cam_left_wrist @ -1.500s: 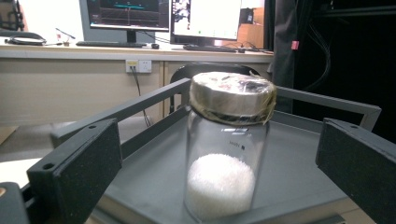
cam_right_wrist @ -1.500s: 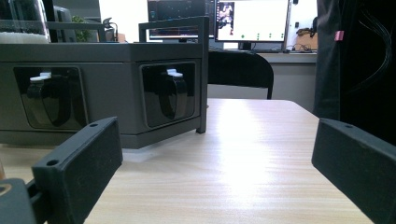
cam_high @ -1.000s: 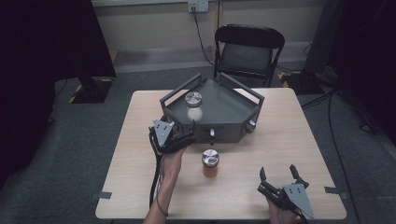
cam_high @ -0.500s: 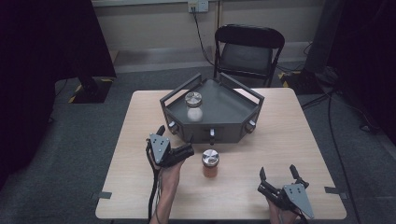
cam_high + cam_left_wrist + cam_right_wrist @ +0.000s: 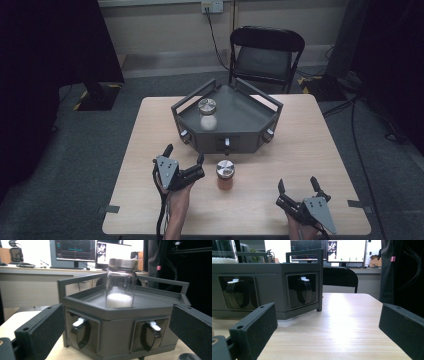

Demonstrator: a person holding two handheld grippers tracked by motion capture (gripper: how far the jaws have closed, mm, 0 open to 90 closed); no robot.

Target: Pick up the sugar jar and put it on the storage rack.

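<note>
We start at the left of the high view, where our left gripper (image 5: 184, 156) sits low over the wooden table (image 5: 150, 145), at about 8 o'clock from the grey tray (image 5: 260, 131). Its jaws are spread wide with nothing between them; in the left gripper view they rise at either edge, and through the gap we see the tray's front face with its two white-tipped latches (image 5: 79, 321).

Just to the right, at 3 o'clock from that gripper and close beside it but not touching, stands the small jar (image 5: 225, 175) with a metal lid and orange-brown contents — upright on the bare table, at 6 o'clock from the tray's front wall and near it.

Further back, on the tray's floor toward its left side, stands a second jar (image 5: 207, 114), clear glass with a metal lid and a layer of white material at the bottom. In the left gripper view this jar (image 5: 121, 282) is dead ahead at 12 o'clock, upright, near the tray's front edge.

At the right, near the table's front edge at about 5 o'clock from the tray, our right gripper (image 5: 299, 186) rests in the hand — jaws wide apart, holding nothing, well apart from both jars. In the right gripper view bare tabletop lies between its jaws, with the tray's corner (image 5: 320, 280) at about 10 o'clock.

Behind the table at 12 o'clock stands a black folding chair (image 5: 266, 54).
</note>
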